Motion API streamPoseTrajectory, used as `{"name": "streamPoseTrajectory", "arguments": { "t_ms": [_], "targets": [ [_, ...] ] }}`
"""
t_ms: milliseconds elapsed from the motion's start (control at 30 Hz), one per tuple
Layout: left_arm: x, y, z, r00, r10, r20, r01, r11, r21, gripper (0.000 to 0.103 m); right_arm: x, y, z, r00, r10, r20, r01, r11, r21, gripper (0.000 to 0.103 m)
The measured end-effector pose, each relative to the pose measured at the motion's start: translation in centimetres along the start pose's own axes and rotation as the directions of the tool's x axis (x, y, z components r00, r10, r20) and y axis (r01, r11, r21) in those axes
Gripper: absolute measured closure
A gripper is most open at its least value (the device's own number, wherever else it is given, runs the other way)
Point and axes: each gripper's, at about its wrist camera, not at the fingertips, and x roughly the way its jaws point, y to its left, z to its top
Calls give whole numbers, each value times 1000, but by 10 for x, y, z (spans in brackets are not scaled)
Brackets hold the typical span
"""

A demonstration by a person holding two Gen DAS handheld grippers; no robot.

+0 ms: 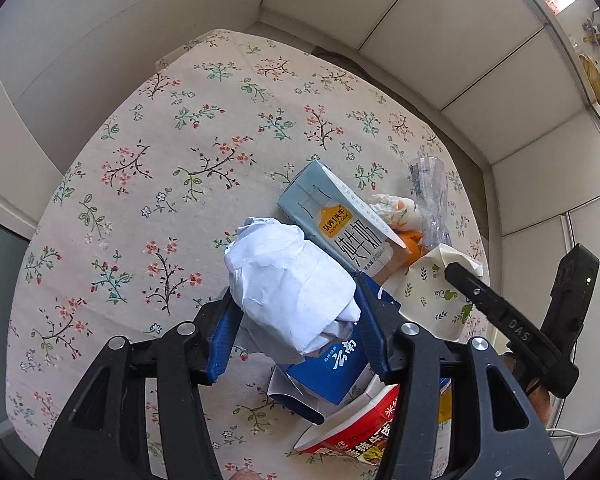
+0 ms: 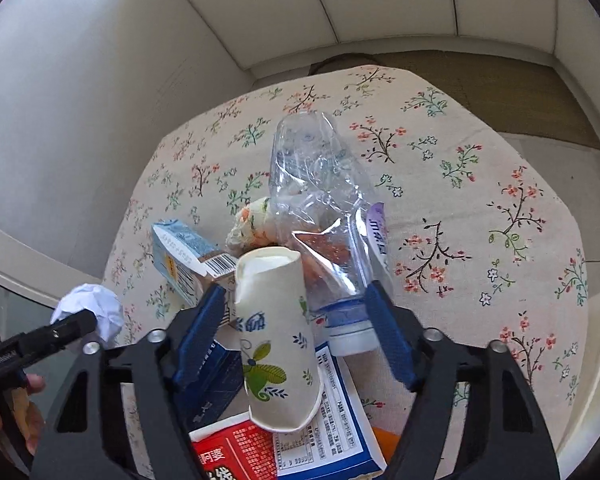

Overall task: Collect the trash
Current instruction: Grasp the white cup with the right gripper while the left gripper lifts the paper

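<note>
My left gripper (image 1: 296, 300) is shut on a crumpled white paper ball (image 1: 288, 280), held above the trash pile; the ball also shows in the right wrist view (image 2: 90, 310). Below it lie a dark blue carton (image 1: 332, 372), a pale blue milk carton (image 1: 340, 220) and a red instant-noodle bowl (image 1: 352, 424). My right gripper (image 2: 296, 308) is open, its jaws standing either side of a patterned paper cup (image 2: 274, 340) lying on its side and a crushed clear plastic bottle (image 2: 320, 208). The cup also shows in the left wrist view (image 1: 436, 292).
The pile sits on a round table with a floral cloth (image 1: 160, 160). A crumpled napkin (image 2: 252, 220) and an orange wrapper (image 1: 414, 240) lie in the pile. White cabinets (image 2: 340, 0) stand behind the table. A red and white box (image 2: 240, 452) lies near the front edge.
</note>
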Motion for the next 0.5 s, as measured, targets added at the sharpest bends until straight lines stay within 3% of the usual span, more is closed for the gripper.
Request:
{"name": "streamPoseTrajectory", "arguments": {
  "t_ms": [33,100,133,500],
  "targets": [
    [-1,0,0,1000,-2,3,2,1000,-3,52,-1,3,-1,1000,1,6,-1,1000,-14,47],
    [-4,2,2,1000,-5,13,5,1000,-11,52,-6,6,-1,999,43,9,-43,999,-9,71],
    [-5,3,2,1000,-8,20,8,1000,-16,52,-9,8,-1,998,63,11,-62,998,-8,75],
    [-26,4,3,997,-44,62,46,998,-31,52,-69,50,-23,986,4,170,22,989,-149,77]
  ]
}}
